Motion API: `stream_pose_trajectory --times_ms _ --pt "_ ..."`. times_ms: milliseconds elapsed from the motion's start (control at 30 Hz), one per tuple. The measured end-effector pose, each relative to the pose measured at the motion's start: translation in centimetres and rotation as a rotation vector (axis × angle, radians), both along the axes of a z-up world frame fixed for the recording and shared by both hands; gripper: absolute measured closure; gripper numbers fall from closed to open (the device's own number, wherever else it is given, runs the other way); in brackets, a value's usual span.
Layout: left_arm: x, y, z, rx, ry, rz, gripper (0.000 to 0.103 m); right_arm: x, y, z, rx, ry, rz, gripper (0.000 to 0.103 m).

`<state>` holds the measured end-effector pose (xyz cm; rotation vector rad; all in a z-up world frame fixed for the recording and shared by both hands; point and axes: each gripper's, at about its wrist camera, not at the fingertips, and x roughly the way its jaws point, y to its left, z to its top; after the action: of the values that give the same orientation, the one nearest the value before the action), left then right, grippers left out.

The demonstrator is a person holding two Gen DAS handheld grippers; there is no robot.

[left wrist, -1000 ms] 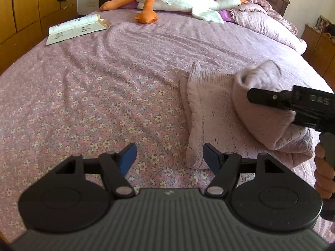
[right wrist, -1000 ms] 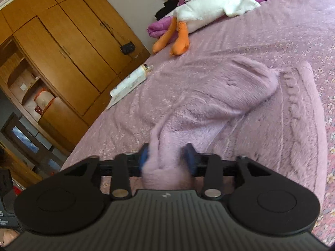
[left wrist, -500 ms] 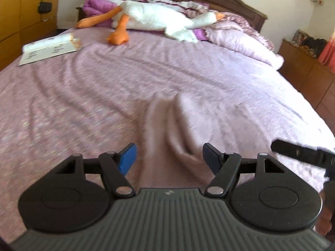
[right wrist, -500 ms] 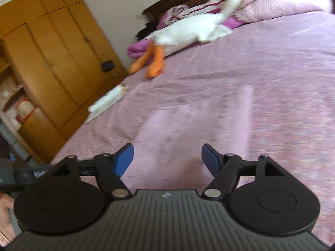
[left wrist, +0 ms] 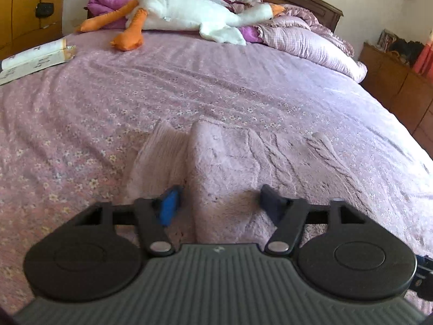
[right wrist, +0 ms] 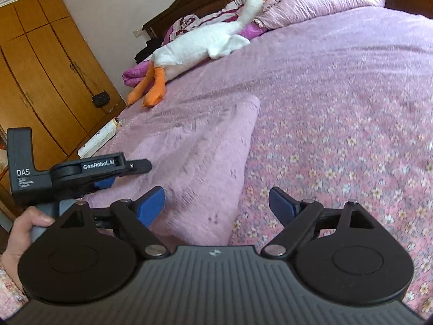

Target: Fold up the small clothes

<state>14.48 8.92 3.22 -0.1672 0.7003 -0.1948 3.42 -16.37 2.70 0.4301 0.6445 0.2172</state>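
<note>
The left gripper is spread wide, its jaws straddling the near edge of the pink fleecy garment, one blue pad against the left side of a raised ridge of cloth and the other finger at the right of it. Nothing is pinched. The right gripper is likewise spread, empty, hanging just over the garment's right near corner, with half its gap above the flowered bedspread. From that side I can see the person's left hand on the other tool's handle.

The garment lies folded, near the foot edge of the bed and toward the middle of it. A paler ribbed layer pokes out from under its left side, so the fold is not quite square.

Farther up, an open book sits at the left edge of the bed, and a white plush goose sprawls across the pillows at the head; both are well apart from the work.

What worries me is the soft, thick pile. If the left jaws close on that ridge they may catch only the top layer and drag it off the ribbed piece beneath, undoing the fold. The right one, half off the cloth, could well nip the bedspread too and pull it up.
</note>
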Motion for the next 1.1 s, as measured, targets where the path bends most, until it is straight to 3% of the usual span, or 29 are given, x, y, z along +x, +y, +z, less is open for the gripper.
stream_pose_trajectory --times_ms 67,200,367,533,733,767,833,900,967,1100 --pt "-0.3 -0.1 0.1 -0.014 -0.023 -0.014 0.081 0.3 0.3 -0.4 0.011 0.009 0.003 0.014" --pt "-0.8 0.7 1.5 -0.024 -0.057 -0.010 0.093 0.8 0.9 -0.2 0.066 0.007 0.027 0.014" --pt "-2.6 3.7 3.0 -0.003 -0.107 0.028 0.093 0.7 2.8 1.5 0.076 -0.050 0.128 0.014" --pt "-1.9 5.5 0.3 0.034 -0.023 0.078 0.093 0.5 5.6 1.5 -0.009 -0.057 0.185 0.012" --pt "-2.1 5.6 0.2 0.026 -0.027 0.059 0.090 0.4 5.3 1.0 -0.027 -0.030 0.177 0.011" --pt "-2.3 5.8 0.4 0.011 -0.030 0.052 0.087 0.6 4.9 0.9 -0.011 -0.022 0.168 0.011" --pt "-2.8 6.2 0.7 -0.025 -0.019 0.044 0.070 0.8 3.9 0.7 0.026 -0.012 0.147 0.010" --pt "-3.3 6.5 0.8 -0.054 -0.005 0.048 0.036 1.3 2.8 0.4 0.066 -0.002 0.130 0.008" --pt "-3.7 6.5 0.8 -0.079 0.006 0.033 0.030 2.1 2.2 0.1 0.099 0.008 0.121 0.006" --pt "-3.7 6.3 -0.3 -0.133 0.078 -0.009 0.030 4.2 1.0 -1.1 0.190 0.072 0.110 0.005"
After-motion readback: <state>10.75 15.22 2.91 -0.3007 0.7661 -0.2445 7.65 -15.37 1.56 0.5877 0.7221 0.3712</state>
